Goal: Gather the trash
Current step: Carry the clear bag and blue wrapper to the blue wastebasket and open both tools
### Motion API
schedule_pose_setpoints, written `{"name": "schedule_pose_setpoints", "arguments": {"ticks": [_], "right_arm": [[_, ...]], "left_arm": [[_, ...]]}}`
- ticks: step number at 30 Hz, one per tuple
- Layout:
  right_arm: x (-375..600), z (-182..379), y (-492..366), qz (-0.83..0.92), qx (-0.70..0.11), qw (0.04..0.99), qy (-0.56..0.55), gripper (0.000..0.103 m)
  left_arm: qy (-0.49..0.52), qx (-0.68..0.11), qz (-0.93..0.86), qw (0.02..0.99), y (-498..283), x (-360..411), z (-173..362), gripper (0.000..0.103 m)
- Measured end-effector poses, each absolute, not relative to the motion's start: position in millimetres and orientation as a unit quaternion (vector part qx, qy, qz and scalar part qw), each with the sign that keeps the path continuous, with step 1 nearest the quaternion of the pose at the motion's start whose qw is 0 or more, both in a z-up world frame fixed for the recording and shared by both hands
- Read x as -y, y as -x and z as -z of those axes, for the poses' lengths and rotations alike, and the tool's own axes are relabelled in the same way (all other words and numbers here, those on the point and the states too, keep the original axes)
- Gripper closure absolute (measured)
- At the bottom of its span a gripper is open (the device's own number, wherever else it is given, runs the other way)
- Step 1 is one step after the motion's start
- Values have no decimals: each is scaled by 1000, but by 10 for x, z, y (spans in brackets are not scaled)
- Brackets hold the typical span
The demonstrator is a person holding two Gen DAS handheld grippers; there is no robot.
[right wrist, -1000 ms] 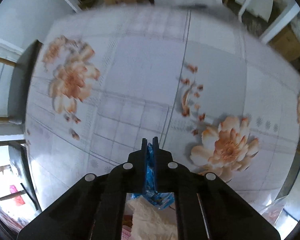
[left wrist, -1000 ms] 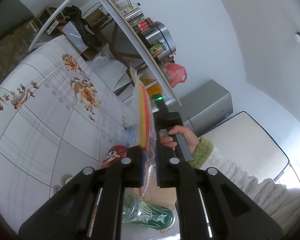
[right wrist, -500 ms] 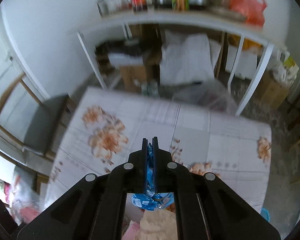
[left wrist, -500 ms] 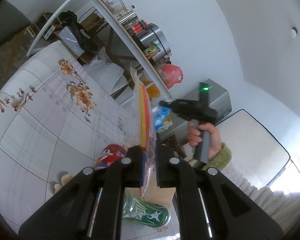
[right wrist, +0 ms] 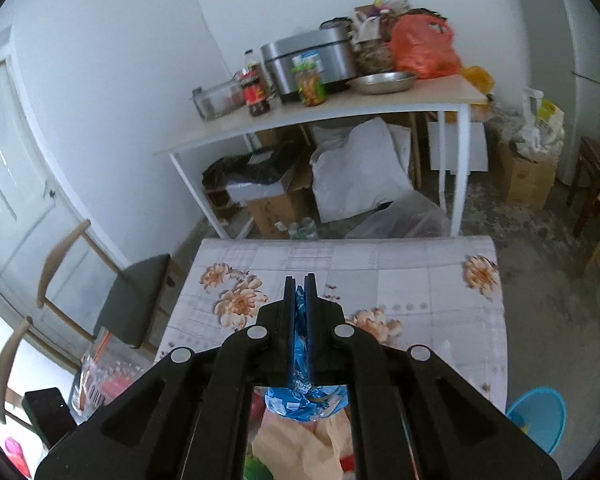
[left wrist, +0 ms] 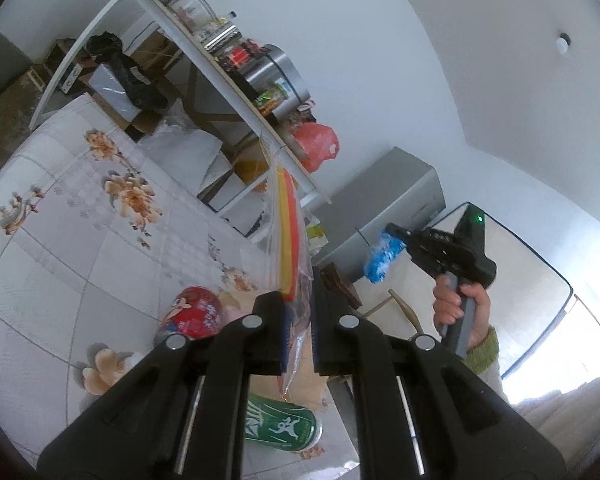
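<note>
Above the floral bench point(right wrist: 420, 280), right tool point(right wrist: 299, 292) pinched a crumpled blue wrapper point(right wrist: 300, 396); left tool point(left wrist: 298, 308) pinched a clear bag point(left wrist: 290, 232) edge over red can point(left wrist: 192, 314), green can point(left wrist: 280, 426).

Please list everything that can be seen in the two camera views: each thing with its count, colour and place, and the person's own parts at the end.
blue wrapper: one, blue, pinched in the right tool
clear bag: one, transparent with red and yellow stripe, held up by the left tool
red can: one, red, lying on the table
green can: one, green, lying under the left tool
table: one, white cloth with orange flowers
shelf table: one, white, by the wall
rice cooker: one, silver, on the shelf table
orange bag: one, orange, on the shelf table
metal bowl: one, silver, on the shelf table
chair: one, dark seat, left of the table
blue basin: one, blue, on the floor
left tool: black, shut on the clear bag
right tool: black, shut on the blue wrapper
hand: one, green cuff, holding the right tool
</note>
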State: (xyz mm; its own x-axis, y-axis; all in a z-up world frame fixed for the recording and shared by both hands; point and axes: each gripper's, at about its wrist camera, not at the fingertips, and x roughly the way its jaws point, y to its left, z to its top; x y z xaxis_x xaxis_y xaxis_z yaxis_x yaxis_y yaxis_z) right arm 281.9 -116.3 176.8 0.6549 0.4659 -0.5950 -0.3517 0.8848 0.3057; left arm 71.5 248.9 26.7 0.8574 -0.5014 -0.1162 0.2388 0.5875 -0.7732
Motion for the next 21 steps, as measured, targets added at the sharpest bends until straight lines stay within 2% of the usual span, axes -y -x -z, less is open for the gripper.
{"name": "schedule_pose_setpoints", "arguments": {"ticks": [9,21], "right_arm": [[1845,-1609,-2338,-184,-339,913,-132,99],[2987,-1291,-1757,-106,-320,917,-213,99]], "left_arm": [[374,-158,248,879,-727,-2210,-487,97],[314,-168,320,878,-890,-1441,-875,97]]}}
